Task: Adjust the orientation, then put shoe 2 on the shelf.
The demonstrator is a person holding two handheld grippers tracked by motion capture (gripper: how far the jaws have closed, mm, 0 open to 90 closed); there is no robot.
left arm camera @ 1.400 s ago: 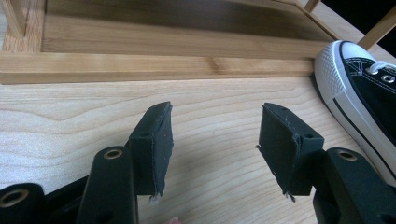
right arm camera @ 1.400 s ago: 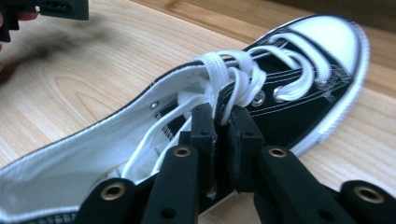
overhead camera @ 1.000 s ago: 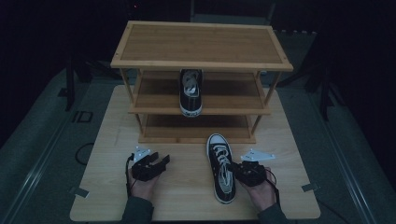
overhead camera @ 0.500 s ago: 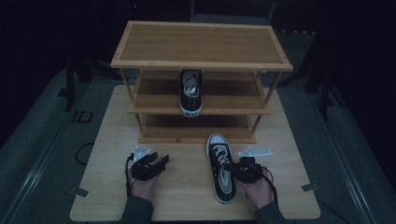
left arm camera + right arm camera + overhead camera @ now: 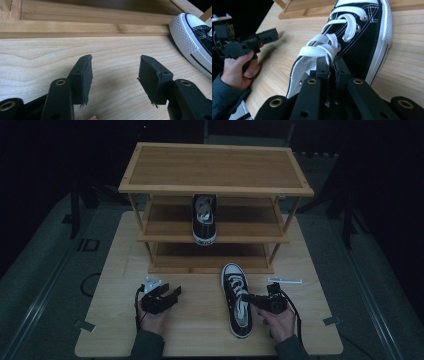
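A person's two hands reach in at the near edge of a wooden table (image 5: 115, 270), each holding a black two-jaw gripper. The right gripper (image 5: 249, 298), held in the right hand (image 5: 279, 320), has its jaws pressed together on the side wall of a black-and-white sneaker (image 5: 237, 300), at the collar just beside the white laces (image 5: 322, 42); in the right gripper view the two jaws meet over the canvas edge with no gap between them. The sneaker lies flat on the table in front of the person, sole down, its white toe cap pointing away toward the shelf.

To the left, well apart from the sneaker, the left gripper (image 5: 171, 291) rests low over bare tabletop in the left hand (image 5: 152, 320). Its jaws stand wide apart with nothing between them, as the left gripper view shows, with the sneaker's toe at the right edge of that view.

Just beyond the right hand, a small white strip (image 5: 285, 281) lies on the table.

Farther back stands a three-tier wooden shelf (image 5: 215, 167). A second sneaker (image 5: 204, 220) of the same kind sits on the middle tier, near its centre, toe toward the person and reaching the tier's front edge. The top and bottom tiers carry nothing. Beyond the table the room is dark.
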